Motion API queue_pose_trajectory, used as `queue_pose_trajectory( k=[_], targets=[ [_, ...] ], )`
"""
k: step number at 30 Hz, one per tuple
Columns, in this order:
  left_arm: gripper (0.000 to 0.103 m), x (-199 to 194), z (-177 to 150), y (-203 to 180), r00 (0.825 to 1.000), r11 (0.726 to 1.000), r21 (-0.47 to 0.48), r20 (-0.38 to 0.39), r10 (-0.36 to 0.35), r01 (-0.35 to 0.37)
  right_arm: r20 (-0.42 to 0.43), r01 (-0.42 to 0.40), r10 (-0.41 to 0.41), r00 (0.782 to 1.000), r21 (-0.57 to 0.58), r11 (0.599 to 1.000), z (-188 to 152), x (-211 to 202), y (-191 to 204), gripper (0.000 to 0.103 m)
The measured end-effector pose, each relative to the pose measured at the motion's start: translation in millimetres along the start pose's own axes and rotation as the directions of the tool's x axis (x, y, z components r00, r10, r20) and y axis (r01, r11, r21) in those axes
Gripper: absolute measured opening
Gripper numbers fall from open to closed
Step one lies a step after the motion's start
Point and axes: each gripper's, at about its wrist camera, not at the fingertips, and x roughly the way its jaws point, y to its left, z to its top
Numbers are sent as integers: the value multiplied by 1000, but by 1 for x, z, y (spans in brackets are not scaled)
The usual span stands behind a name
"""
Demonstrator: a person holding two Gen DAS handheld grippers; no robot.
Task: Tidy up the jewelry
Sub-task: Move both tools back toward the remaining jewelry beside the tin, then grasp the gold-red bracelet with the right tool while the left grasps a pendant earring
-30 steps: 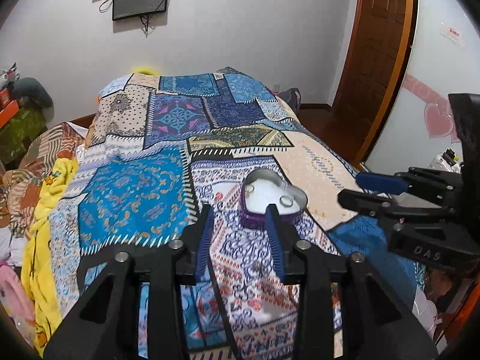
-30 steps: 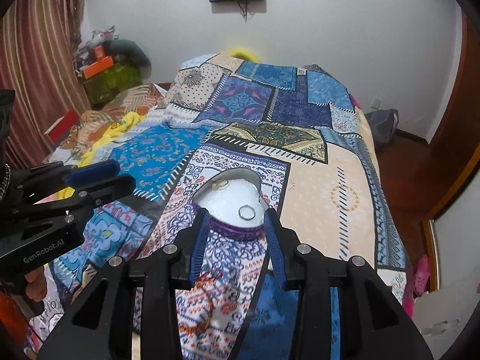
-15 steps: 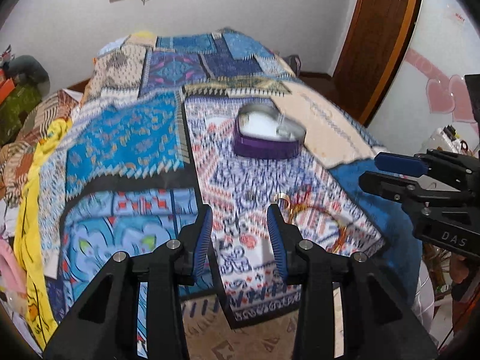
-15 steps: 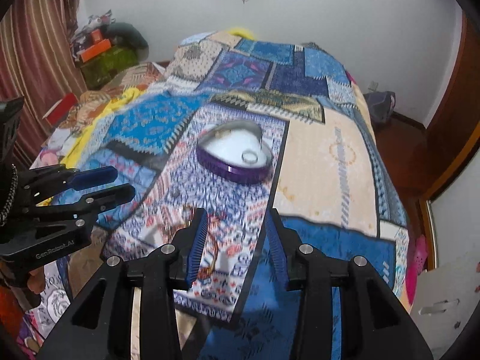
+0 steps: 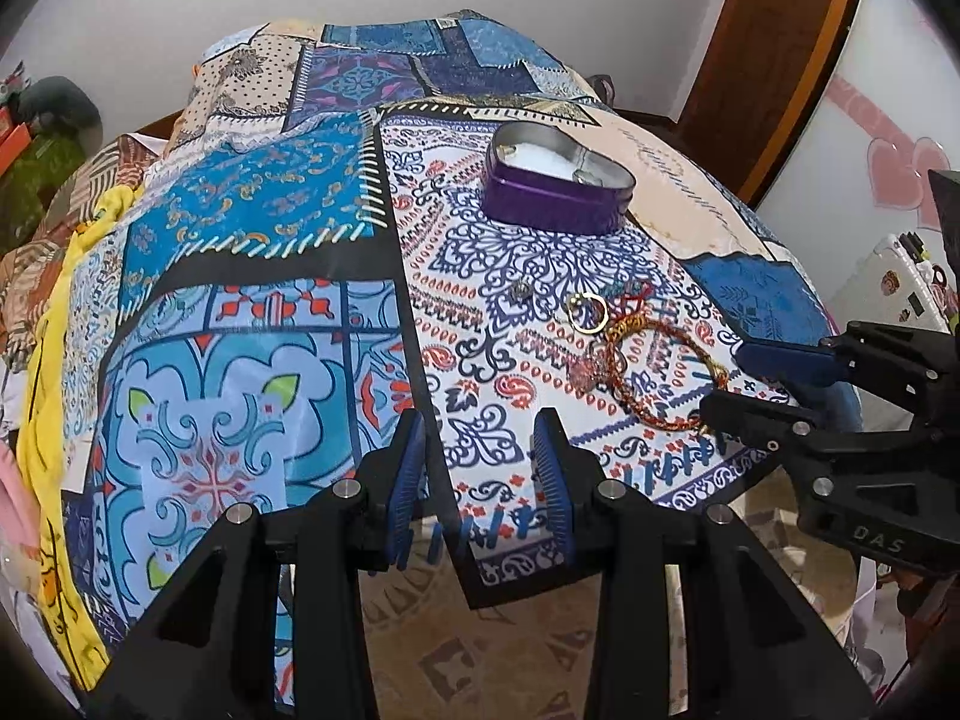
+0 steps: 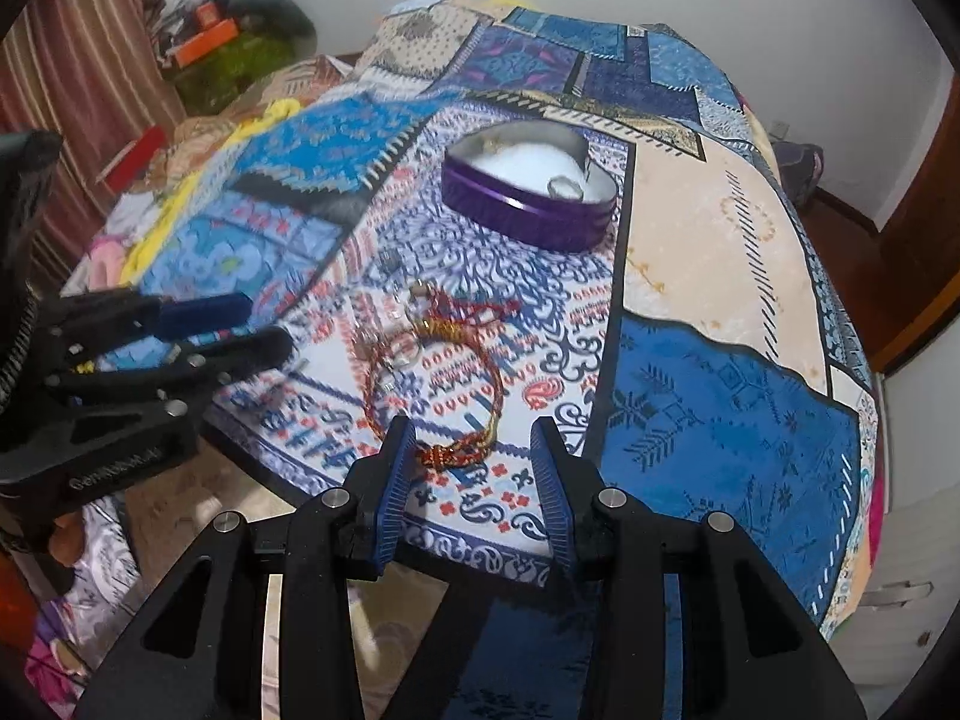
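Observation:
A purple heart-shaped tin (image 5: 558, 198) (image 6: 528, 210) stands open on the patchwork bedspread (image 5: 252, 228), with a ring (image 6: 564, 186) on its white lining. Nearer the bed's foot lie a gold ring (image 5: 588, 312), a small dark stud (image 5: 521, 291) and a red-and-gold braided bracelet (image 5: 654, 372) (image 6: 432, 384). My left gripper (image 5: 478, 426) (image 6: 267, 324) hovers open over the bedspread, left of the loose pieces. My right gripper (image 6: 472, 429) (image 5: 729, 384) is open just above the bracelet's near knot, holding nothing.
The bed's foot edge (image 6: 336, 480) and patterned floor lie right below both grippers. A wooden door (image 5: 774, 60) stands to the right. Yellow cloth (image 5: 48, 360) and piled clutter (image 6: 228, 54) sit along the bed's left side.
Both grippers have sunk and tipped downward toward the foot of the bed. The loose ring, stud and bracelet have come into view, and the tin now sits higher in both views.

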Motion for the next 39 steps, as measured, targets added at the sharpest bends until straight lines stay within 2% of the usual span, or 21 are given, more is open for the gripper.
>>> queue_pose_trajectory(
  k=[4,12,18,24,26,29,30,31,39],
  targets=[
    [37,2,-2,-2,1000,1000,-4,-8,-16,16,5,33,-33,999,-11,999,-3,-2,-8,40],
    [37,7,0,-11,998,998,15,-13,-58,58,10,89,-89,996,-1,996,-1,-2,-23,40],
    [37,13,3,-14,997,997,22,-15,-76,76,23,-12,11,1000,72,997,5,-2,-25,40],
    [37,17,5,-18,996,995,48,-12,-87,87,39,17,-19,999,43,999,4,10,-15,40],
    [37,20,7,-20,997,995,58,-9,-83,83,40,21,-22,999,35,999,4,13,-14,38],
    [37,23,10,-21,996,994,65,-4,-85,85,42,23,-24,999,31,999,5,16,-16,24],
    [37,24,12,-22,996,994,68,-2,-86,86,41,21,-22,999,28,999,6,15,-17,13],
    [37,25,12,-22,996,994,71,-1,-86,86,41,21,-22,999,22,1000,6,15,-17,10],
    [37,28,18,-28,995,990,108,13,-98,96,63,38,-40,997,24,999,7,10,-23,8]
  ],
)
